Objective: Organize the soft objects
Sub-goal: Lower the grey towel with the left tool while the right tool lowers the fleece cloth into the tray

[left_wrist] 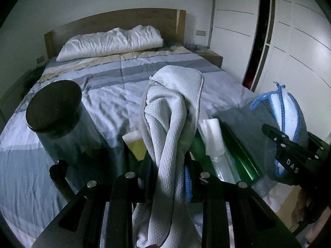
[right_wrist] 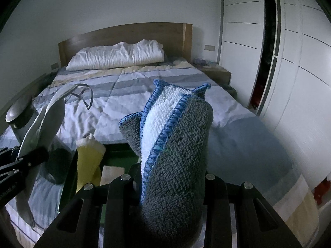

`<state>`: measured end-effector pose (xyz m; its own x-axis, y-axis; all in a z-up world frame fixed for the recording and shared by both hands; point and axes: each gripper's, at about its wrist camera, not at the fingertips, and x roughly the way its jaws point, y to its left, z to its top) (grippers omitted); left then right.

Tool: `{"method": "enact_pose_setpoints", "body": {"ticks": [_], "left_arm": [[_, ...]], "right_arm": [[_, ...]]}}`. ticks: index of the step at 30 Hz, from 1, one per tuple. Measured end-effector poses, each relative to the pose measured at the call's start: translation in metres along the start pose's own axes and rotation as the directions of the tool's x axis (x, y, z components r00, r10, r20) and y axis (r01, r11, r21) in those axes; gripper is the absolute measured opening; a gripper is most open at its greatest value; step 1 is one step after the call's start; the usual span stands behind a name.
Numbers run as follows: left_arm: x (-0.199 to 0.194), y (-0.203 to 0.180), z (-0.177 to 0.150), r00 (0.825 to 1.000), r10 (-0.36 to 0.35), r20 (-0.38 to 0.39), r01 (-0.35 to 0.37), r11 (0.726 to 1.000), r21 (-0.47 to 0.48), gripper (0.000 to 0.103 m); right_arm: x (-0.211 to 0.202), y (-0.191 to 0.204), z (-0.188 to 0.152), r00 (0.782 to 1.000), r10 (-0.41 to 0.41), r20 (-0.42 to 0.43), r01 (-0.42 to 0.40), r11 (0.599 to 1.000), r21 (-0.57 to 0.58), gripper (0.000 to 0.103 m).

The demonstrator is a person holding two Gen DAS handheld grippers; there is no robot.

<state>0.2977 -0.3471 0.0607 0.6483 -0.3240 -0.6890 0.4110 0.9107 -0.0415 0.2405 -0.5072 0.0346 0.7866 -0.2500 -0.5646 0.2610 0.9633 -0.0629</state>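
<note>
Over the foot of the bed [right_wrist: 128,95], both grippers are up in the air with cloth in them. Left gripper [left_wrist: 165,188] has its fingers pinched nearly together on a pale grey waffle-textured cloth [left_wrist: 171,124], which is twisted into a rope between them and flops over at the top, so that's a proper grip. Right gripper [right_wrist: 169,186] is closed partway around a much fatter bundle, a grey terry cloth with blue stitched edging [right_wrist: 180,144] and a white looped inner face, rolled up and sticking out past the fingers. From the left wrist view you can see that same grey and blue bundle off to the right with the other gripper's black arm across it. Below the cloths there's a dark cylindrical jar [left_wrist: 55,111] with a black lid, a bottle of yellow liquid [right_wrist: 89,155] and something green and glossy, can't tell what that is. Further back, a white pillow [right_wrist: 118,57] lies against a wooden headboard [right_wrist: 124,35], striped blue and grey duvet underneath, white wardrobe doors [right_wrist: 300,62] on the right.
</note>
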Motion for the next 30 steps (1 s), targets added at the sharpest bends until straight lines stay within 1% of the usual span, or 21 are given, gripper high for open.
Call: {"method": "enact_pose_setpoints", "body": {"ticks": [4, 7, 8, 10, 11, 12, 14, 17, 22, 26, 30], "left_arm": [[0.018, 0.001, -0.005, 0.999, 0.008, -0.04, -0.009, 1.0, -0.012, 0.022], [0.036, -0.001, -0.011, 0.997, 0.035, -0.071, -0.037, 0.999, -0.023, 0.022], [0.043, 0.0, -0.013, 0.996, 0.039, -0.082, -0.043, 0.998, -0.042, 0.023], [0.052, 0.002, -0.018, 0.993, 0.068, -0.097, -0.077, 0.994, -0.083, 0.024], [0.059, 0.003, -0.021, 0.992, 0.071, -0.109, -0.083, 0.99, -0.113, 0.024], [0.062, 0.002, -0.023, 0.99, 0.077, -0.114, -0.091, 0.988, -0.127, 0.024], [0.072, 0.002, -0.028, 0.985, 0.116, -0.124, -0.134, 0.98, -0.147, 0.025], [0.087, -0.001, -0.034, 0.981, 0.133, -0.144, -0.157, 0.972, -0.173, 0.025], [0.104, 0.0, -0.039, 0.979, 0.123, -0.165, -0.156, 0.966, -0.206, 0.025], [0.113, -0.001, -0.041, 0.977, 0.128, -0.171, -0.163, 0.964, -0.21, 0.025], [0.118, 0.002, -0.043, 0.972, 0.152, -0.181, -0.191, 0.957, -0.22, 0.025]], "right_arm": [[0.02, 0.003, -0.005, 0.999, 0.033, -0.018, -0.032, 0.999, 0.012, 0.031], [0.036, 0.009, -0.009, 0.998, 0.049, -0.039, -0.05, 0.999, -0.005, 0.031], [0.043, 0.011, -0.011, 0.998, 0.051, -0.048, -0.052, 0.998, -0.017, 0.032], [0.057, 0.016, -0.016, 0.996, 0.056, -0.072, -0.058, 0.998, -0.037, 0.032], [0.065, 0.017, -0.013, 0.995, 0.06, -0.081, -0.064, 0.997, -0.042, 0.032], [0.071, 0.019, -0.013, 0.994, 0.063, -0.092, -0.068, 0.996, -0.052, 0.032], [0.081, 0.022, -0.016, 0.992, 0.07, -0.104, -0.078, 0.994, -0.076, 0.032], [0.093, 0.024, -0.013, 0.989, 0.084, -0.123, -0.097, 0.99, -0.106, 0.032], [0.109, 0.025, -0.011, 0.984, 0.109, -0.144, -0.129, 0.982, -0.136, 0.032], [0.122, 0.028, -0.01, 0.981, 0.107, -0.162, -0.134, 0.977, -0.164, 0.033], [0.133, 0.03, -0.011, 0.98, 0.094, -0.177, -0.126, 0.975, -0.181, 0.033]]}}
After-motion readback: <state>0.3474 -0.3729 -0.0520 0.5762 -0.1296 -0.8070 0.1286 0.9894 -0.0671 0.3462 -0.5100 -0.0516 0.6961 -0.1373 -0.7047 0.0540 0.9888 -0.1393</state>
